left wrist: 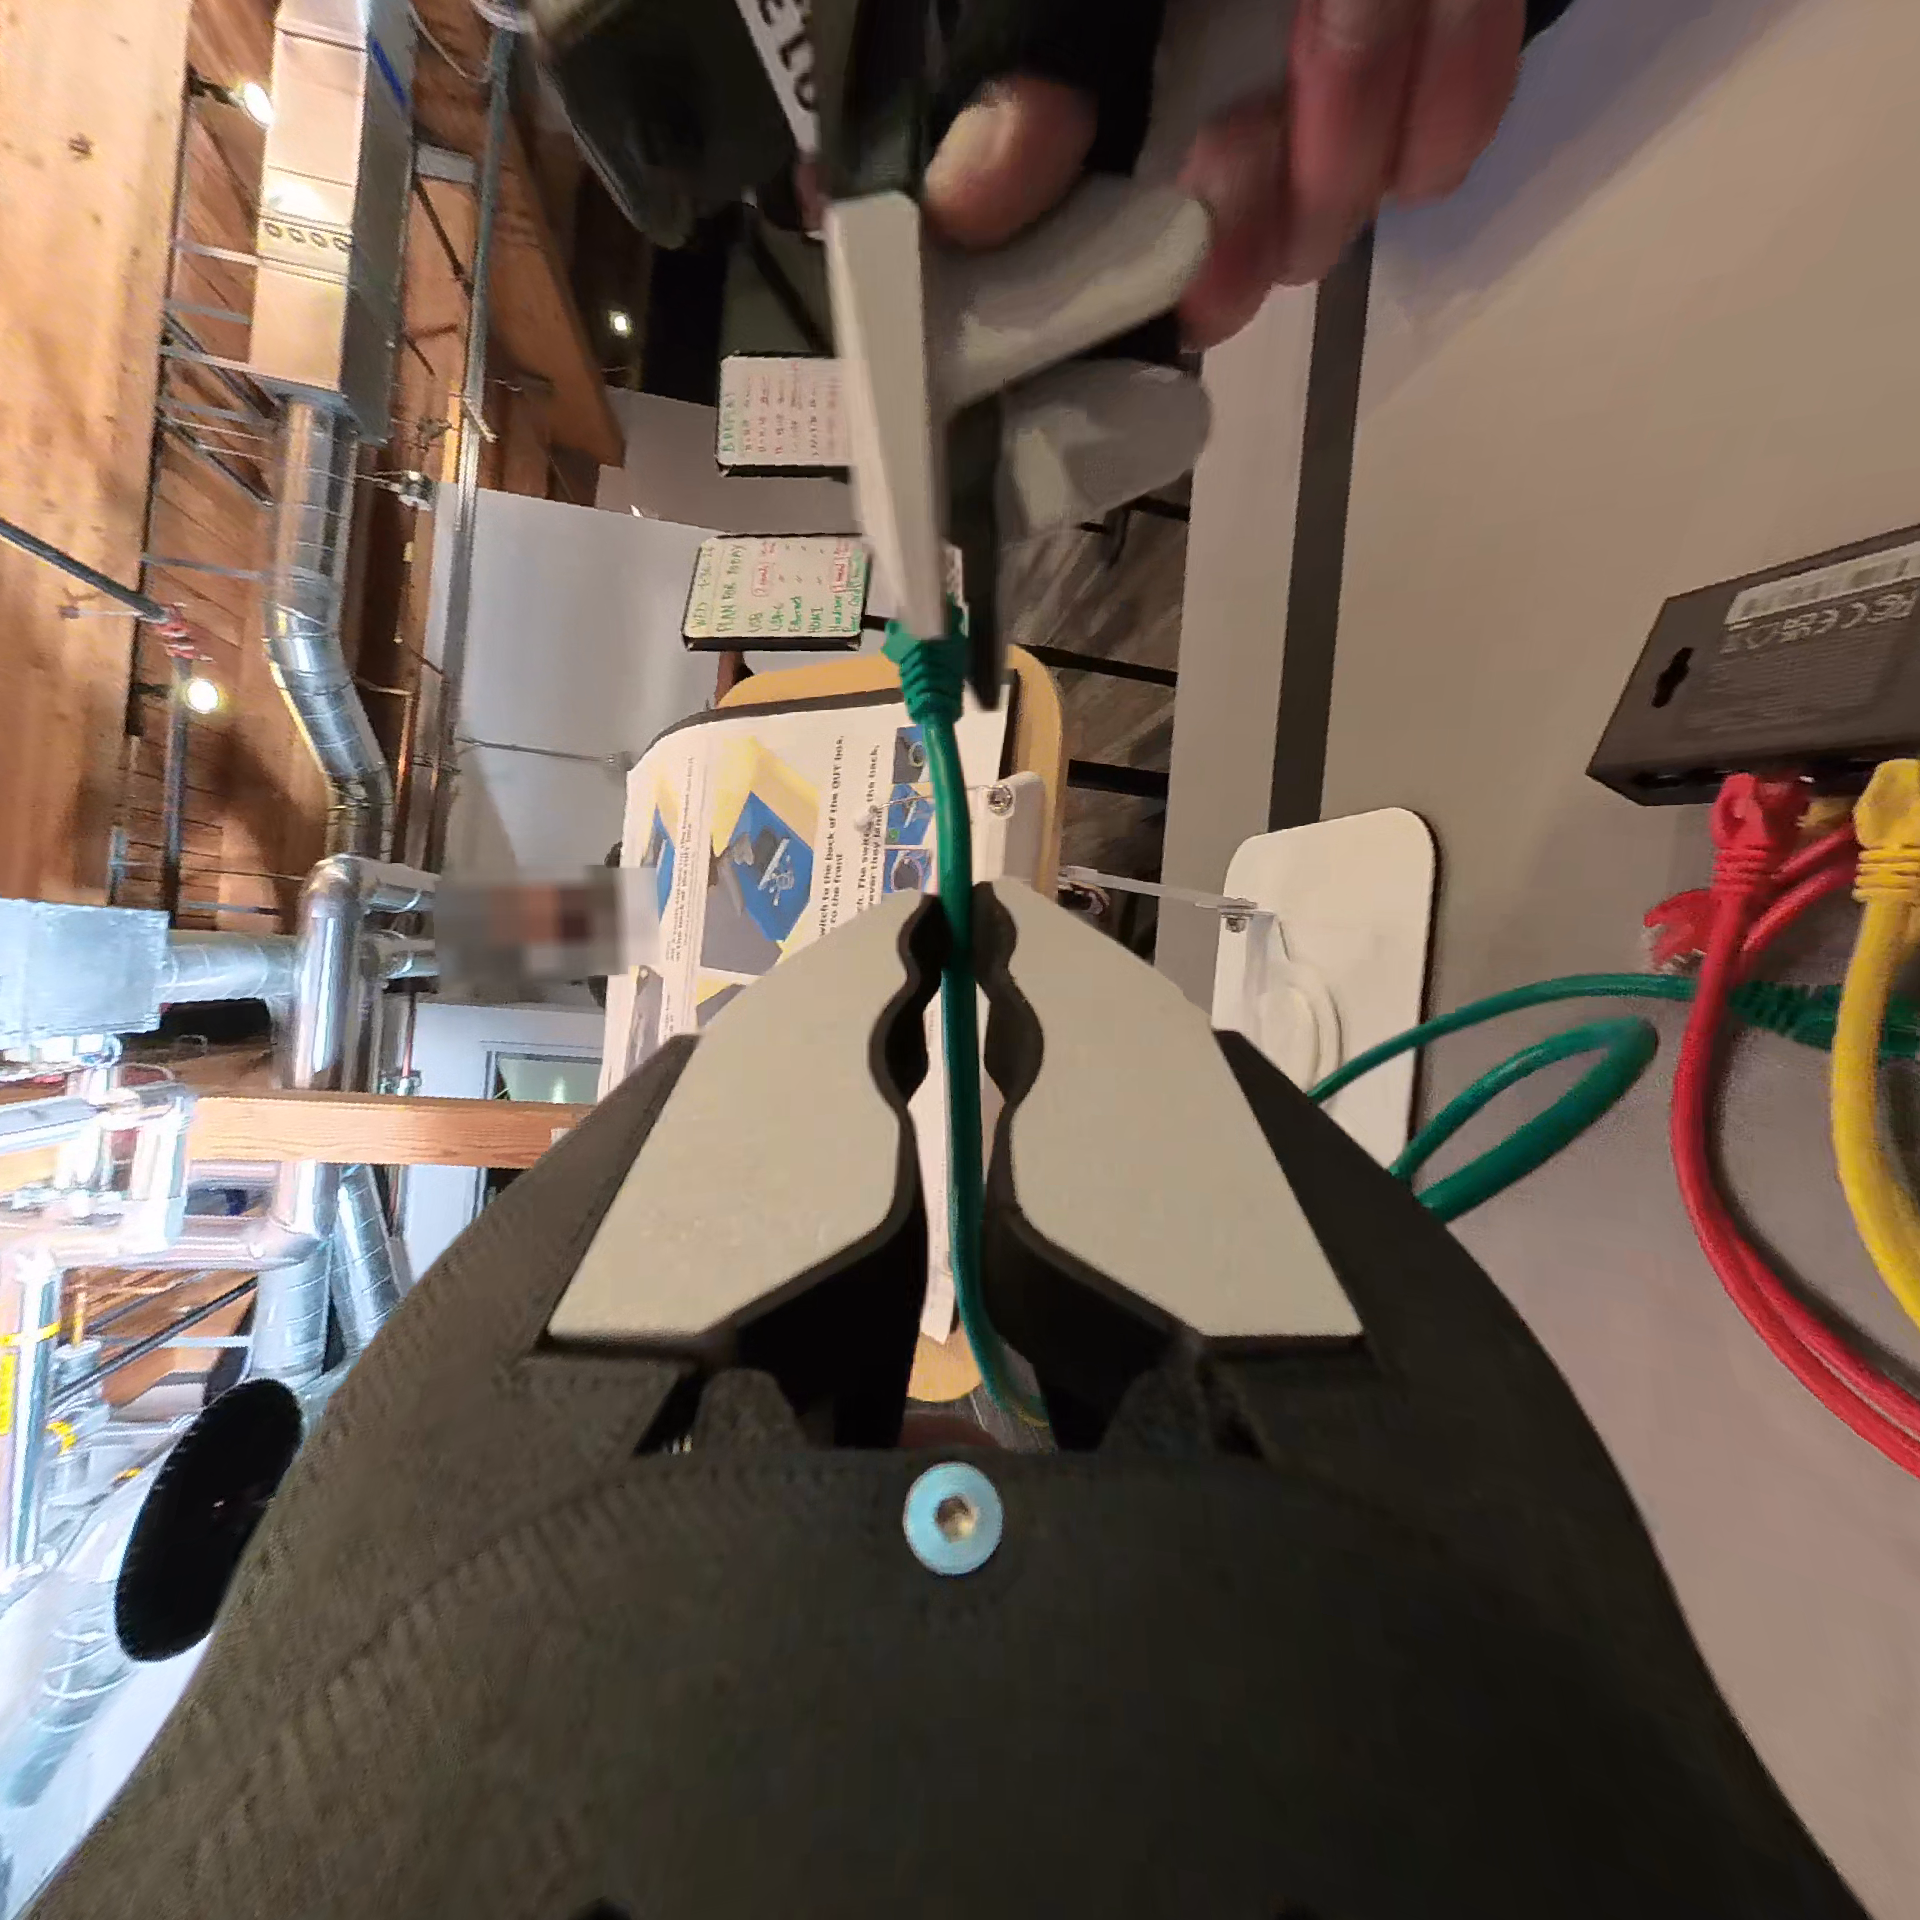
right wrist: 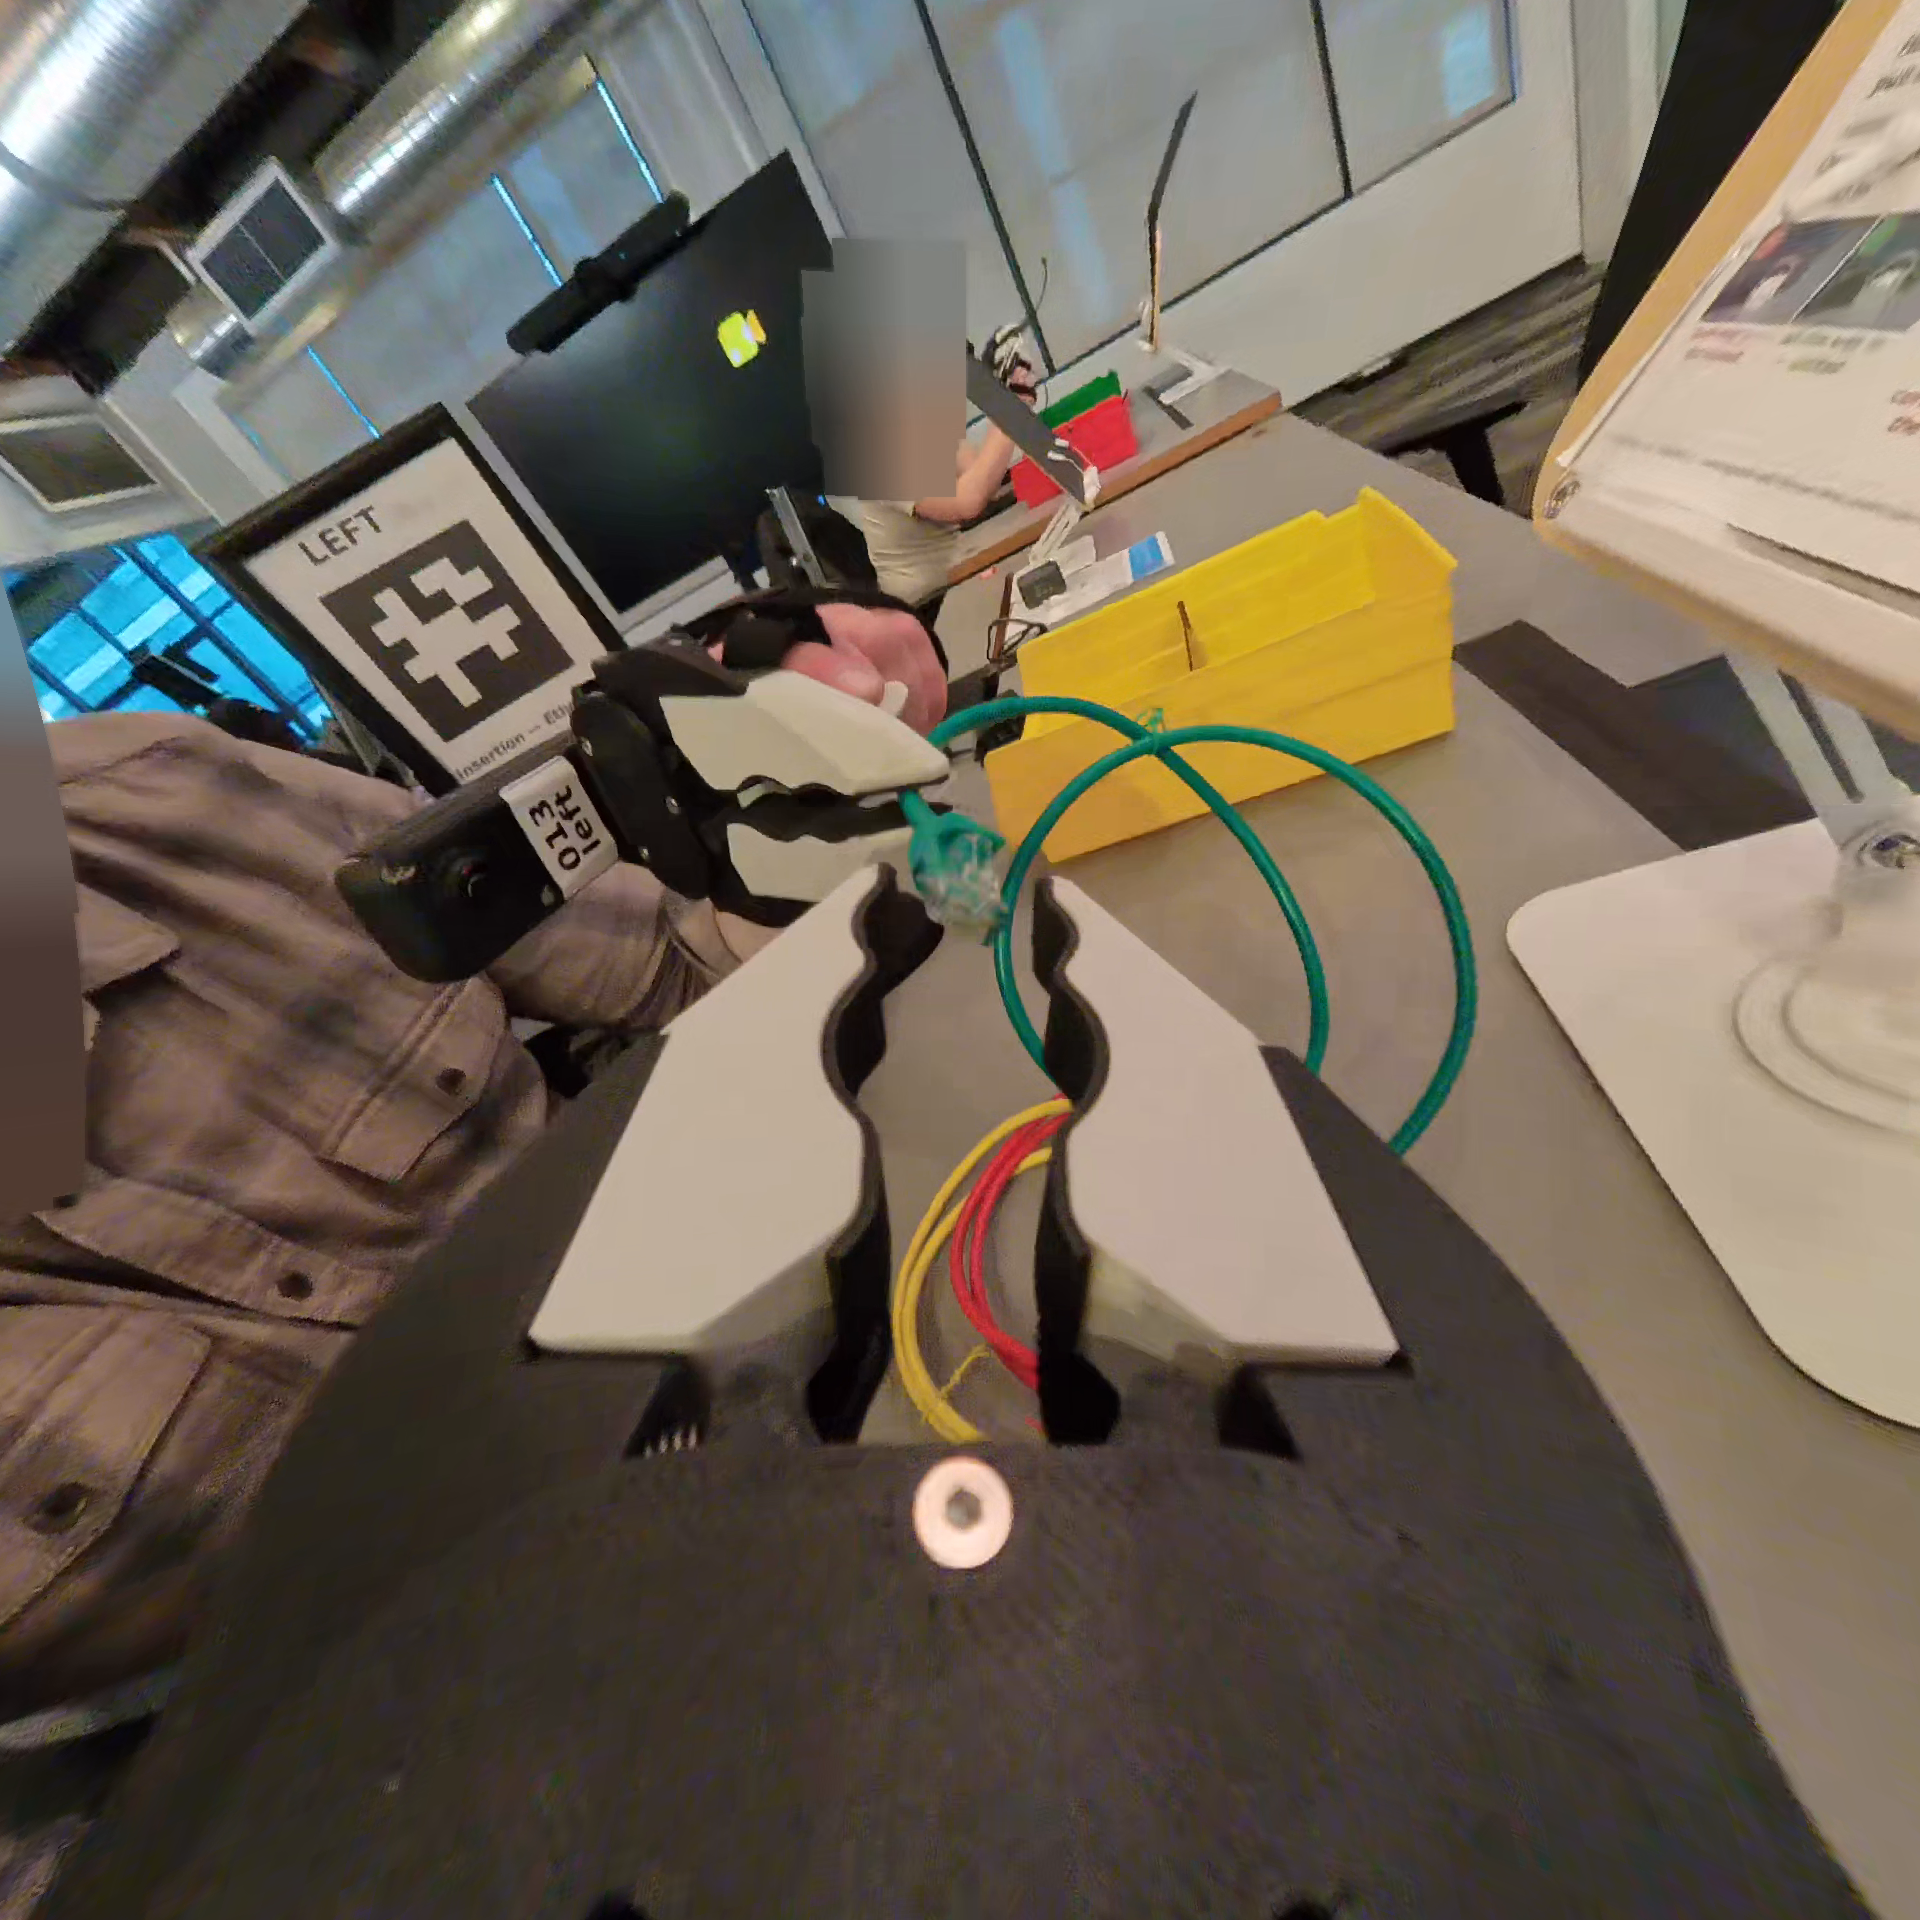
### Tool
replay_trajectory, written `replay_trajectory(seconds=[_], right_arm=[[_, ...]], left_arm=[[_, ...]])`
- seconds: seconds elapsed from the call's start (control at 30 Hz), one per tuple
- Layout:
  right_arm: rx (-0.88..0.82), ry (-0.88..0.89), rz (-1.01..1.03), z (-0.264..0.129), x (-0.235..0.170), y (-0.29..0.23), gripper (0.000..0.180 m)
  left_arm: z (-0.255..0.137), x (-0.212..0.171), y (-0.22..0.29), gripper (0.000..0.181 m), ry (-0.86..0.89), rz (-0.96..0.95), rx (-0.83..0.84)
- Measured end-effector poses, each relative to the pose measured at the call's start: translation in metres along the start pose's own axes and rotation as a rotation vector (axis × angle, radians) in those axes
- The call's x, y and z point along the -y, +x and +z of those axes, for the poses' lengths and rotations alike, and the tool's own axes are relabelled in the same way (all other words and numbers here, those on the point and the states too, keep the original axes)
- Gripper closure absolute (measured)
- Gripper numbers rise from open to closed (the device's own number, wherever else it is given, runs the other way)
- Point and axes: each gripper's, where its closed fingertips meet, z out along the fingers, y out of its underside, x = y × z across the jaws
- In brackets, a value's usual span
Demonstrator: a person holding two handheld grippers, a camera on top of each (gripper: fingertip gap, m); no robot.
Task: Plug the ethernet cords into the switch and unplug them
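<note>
your left gripper (left wrist: 961, 914): jaws clenched on green cord (left wrist: 961, 1039) | your right gripper (right wrist: 961, 914): jaws parted around its plug (right wrist: 951, 868) | red, yellow cords (left wrist: 1870, 1122) in switch (left wrist: 1766, 675)

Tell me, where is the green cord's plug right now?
The green cord's plug hangs in the air between the right gripper fingertips, just beyond the left gripper clamping its cord.

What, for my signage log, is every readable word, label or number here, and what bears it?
I won't quote writing; its bearers:
Black-framed white marker sign: large print.
Small white sticker: short print.
Two handwritten whiteboards: small.
Illustrated paper instruction sheet: blurred.
Grey label on black switch: too small.
</note>
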Motion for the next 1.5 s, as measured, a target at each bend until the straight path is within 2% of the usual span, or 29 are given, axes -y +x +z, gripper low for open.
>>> replay_trajectory(seconds=[0.03,0.23,0.4,0.6,0.73,0.8,0.87,0.9,1.0,1.03,1.07,1.17,1.2,1.27,1.3,1.43,1.5], right_arm=[[0.020,-0.018,-0.010,0.002,-0.003,-0.002,0.168],[-0.033,-0.013,-0.119,0.007,0.001,-0.003,0.169],[-0.047,-0.015,-0.234,0.011,0.005,-0.009,0.170],[-0.105,-0.136,-0.473,0.023,-0.012,-0.016,0.170],[-0.070,-0.198,-0.639,0.045,-0.024,-0.036,0.175],[-0.061,-0.230,-0.703,0.055,-0.030,-0.043,0.175],[-0.047,-0.285,-0.743,0.063,-0.041,-0.048,0.176],[-0.066,-0.303,-0.747,0.064,-0.043,-0.045,0.180],[-0.151,-0.289,-0.760,0.061,-0.034,-0.036,0.180],[-0.167,-0.285,-0.733,0.059,-0.030,-0.035,0.172],[-0.205,-0.280,-0.706,0.055,-0.026,-0.030,0.154],[-0.271,-0.246,-0.581,0.049,-0.013,-0.021,0.130],[-0.282,-0.232,-0.543,0.048,-0.010,-0.018,0.130],[-0.302,-0.223,-0.496,0.048,-0.007,-0.014,0.136],[-0.285,-0.236,-0.498,0.050,-0.010,-0.016,0.146],[-0.353,-0.244,-0.501,0.051,-0.009,-0.003,0.167],[-0.352,-0.216,-0.506,0.049,-0.005,-0.003,0.170]], left_arm=[[0.000,0.000,0.000,0.175,0.001,-0.001,0.000],[0.003,-0.007,0.002,0.175,-0.010,-0.012,-0.012],[-0.003,-0.003,0.007,0.171,0.096,-0.147,-0.122],[-0.032,0.015,0.006,0.129,0.314,-0.648,-0.527],[-0.047,0.028,0.012,0.125,0.419,-0.880,-0.786],[-0.044,0.026,0.025,0.135,0.378,-0.917,-0.869],[-0.050,0.028,0.041,0.167,0.369,-0.897,-0.981],[-0.046,0.023,0.042,0.174,0.347,-0.895,-0.956],[-0.036,0.011,0.039,0.175,0.284,-0.896,-0.884],[-0.034,0.009,0.038,0.175,0.272,-0.876,-0.857],[-0.031,0.007,0.035,0.175,0.265,-0.857,-0.810],[-0.013,-0.011,0.028,0.175,0.106,-0.707,-0.582],[-0.006,-0.018,0.022,0.175,0.050,-0.648,-0.478],[0.002,-0.025,0.017,0.175,-0.038,-0.518,-0.333],[0.005,-0.025,0.016,0.175,-0.053,-0.474,-0.295],[0.010,-0.024,0.021,0.175,-0.102,-0.370,-0.236],[0.010,-0.023,0.017,0.175,-0.093,-0.374,-0.209]])
